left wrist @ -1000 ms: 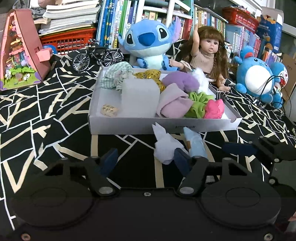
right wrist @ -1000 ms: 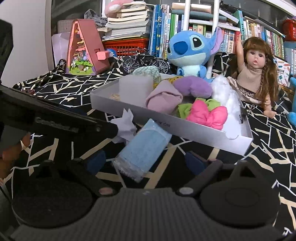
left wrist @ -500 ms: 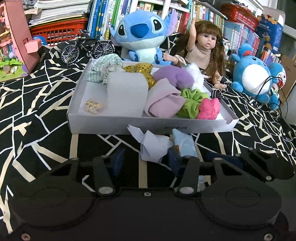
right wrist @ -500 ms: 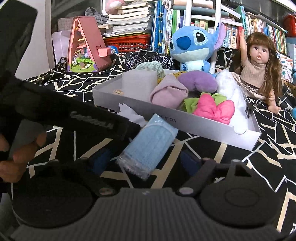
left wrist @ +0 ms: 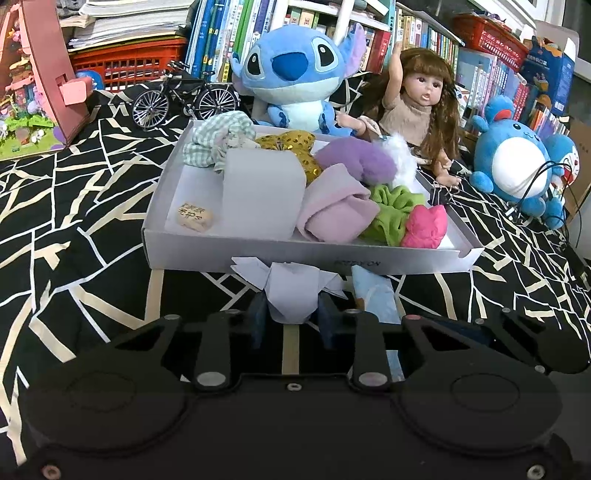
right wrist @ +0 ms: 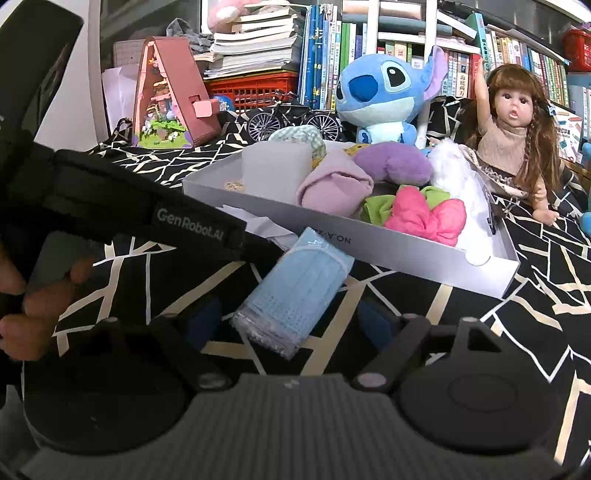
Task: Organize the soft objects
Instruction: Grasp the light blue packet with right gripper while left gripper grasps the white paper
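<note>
Your left claw (left wrist: 290, 319) is clenched on the crumpled white tissue (left wrist: 291, 291), which sits between its fingers just short of the white tray (left wrist: 295, 254). Your right claw (right wrist: 291, 321) is released, its jaws having just narrowed a little, with the blue mask packet (right wrist: 295, 291) lying loose between them on the black cloth (right wrist: 517, 332).

a black cloth with a cream cracked-line pattern (left wrist: 74, 236) fills the lower frame. along the top runs a white bookshelf packed with upright colourful books (left wrist: 229, 33) (spines too small to read). a plain pale wall (right wrist: 92, 55) shows at the right wrist view's upper left.
</note>
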Action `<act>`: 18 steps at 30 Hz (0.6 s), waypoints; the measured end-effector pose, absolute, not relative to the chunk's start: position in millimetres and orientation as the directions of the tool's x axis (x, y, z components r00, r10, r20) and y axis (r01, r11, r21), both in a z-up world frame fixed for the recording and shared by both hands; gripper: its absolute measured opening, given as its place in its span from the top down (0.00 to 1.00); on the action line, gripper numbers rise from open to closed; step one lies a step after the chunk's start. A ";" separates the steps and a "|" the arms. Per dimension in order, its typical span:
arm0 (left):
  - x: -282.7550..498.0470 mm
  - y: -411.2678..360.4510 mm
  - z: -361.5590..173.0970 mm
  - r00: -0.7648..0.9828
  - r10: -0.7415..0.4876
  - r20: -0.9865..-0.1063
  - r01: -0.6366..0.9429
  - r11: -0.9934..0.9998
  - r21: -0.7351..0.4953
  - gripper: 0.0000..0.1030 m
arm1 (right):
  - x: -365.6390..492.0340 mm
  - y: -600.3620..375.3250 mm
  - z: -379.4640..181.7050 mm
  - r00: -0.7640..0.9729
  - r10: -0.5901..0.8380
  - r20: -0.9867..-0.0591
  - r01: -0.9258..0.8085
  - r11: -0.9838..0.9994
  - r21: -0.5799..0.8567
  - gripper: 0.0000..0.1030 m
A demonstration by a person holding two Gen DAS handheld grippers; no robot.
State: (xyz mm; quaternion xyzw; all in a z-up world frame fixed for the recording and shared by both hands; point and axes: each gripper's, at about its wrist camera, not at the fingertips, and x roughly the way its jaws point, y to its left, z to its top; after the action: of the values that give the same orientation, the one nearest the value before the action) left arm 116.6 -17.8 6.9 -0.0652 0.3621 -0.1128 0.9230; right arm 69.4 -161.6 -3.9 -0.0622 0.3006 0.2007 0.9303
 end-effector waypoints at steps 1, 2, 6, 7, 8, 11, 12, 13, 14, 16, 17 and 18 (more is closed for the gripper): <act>115.7 -17.7 7.3 0.714 -0.253 -0.653 0.161 0.967 -0.199 0.74 | 69.4 -162.0 -3.9 0.740 0.336 -0.583 -0.409 0.913 0.007 0.16; 114.8 -17.5 7.7 0.716 -0.251 -0.652 0.161 0.967 -0.196 0.74 | 69.4 -162.4 -3.9 0.741 0.335 -0.581 -0.406 0.914 0.009 0.16; 112.0 -16.4 9.2 0.722 -0.238 -0.649 0.159 0.971 -0.179 0.74 | 68.4 -163.3 -3.8 0.746 0.332 -0.577 -0.398 0.917 0.012 0.18; 111.6 -16.0 9.5 0.724 -0.234 -0.649 0.157 0.972 -0.176 0.74 | 68.2 -163.5 -3.8 0.748 0.330 -0.576 -0.395 0.918 0.014 0.18; 111.2 -15.4 9.9 0.725 -0.232 -0.648 0.155 0.973 -0.174 0.74 | 68.1 -164.0 -3.7 0.750 0.329 -0.575 -0.392 0.920 0.015 0.19; 110.1 -12.8 11.2 0.728 -0.226 -0.647 0.148 0.974 -0.173 0.74 | 67.7 -165.0 -3.4 0.756 0.323 -0.570 -0.381 0.925 0.019 0.20; 109.6 -12.0 11.4 0.729 -0.224 -0.647 0.146 0.974 -0.173 0.74 | 67.2 -165.1 -3.3 0.759 0.319 -0.568 -0.375 0.927 0.020 0.21; 109.1 -11.2 11.6 0.730 -0.222 -0.646 0.145 0.975 -0.171 0.74 | 67.0 -165.8 -3.2 0.762 0.317 -0.565 -0.371 0.928 0.020 0.21; 108.5 -10.5 11.9 0.731 -0.220 -0.646 0.144 0.975 -0.169 0.74 | 66.7 -166.3 -2.9 0.764 0.314 -0.563 -0.367 0.930 0.021 0.22; 107.2 -9.2 12.3 0.733 -0.216 -0.645 0.142 0.976 -0.165 0.74 | 66.2 -167.5 -2.1 0.770 0.309 -0.559 -0.358 0.933 0.022 0.24; 106.4 -8.4 12.6 0.734 -0.215 -0.644 0.141 0.976 -0.164 0.74 | 66.0 -168.4 -1.7 0.773 0.306 -0.556 -0.354 0.935 0.024 0.24; 105.6 -7.4 12.8 0.735 -0.214 -0.643 0.140 0.976 -0.164 0.74 | 65.9 -169.6 -1.1 0.776 0.304 -0.553 -0.348 0.937 0.028 0.26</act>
State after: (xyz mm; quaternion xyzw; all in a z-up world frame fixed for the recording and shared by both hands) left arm 105.6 -7.4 12.8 -0.0523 0.3512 -0.0952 0.9300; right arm 65.9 -169.6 -1.1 -0.0380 0.2864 0.1732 0.9416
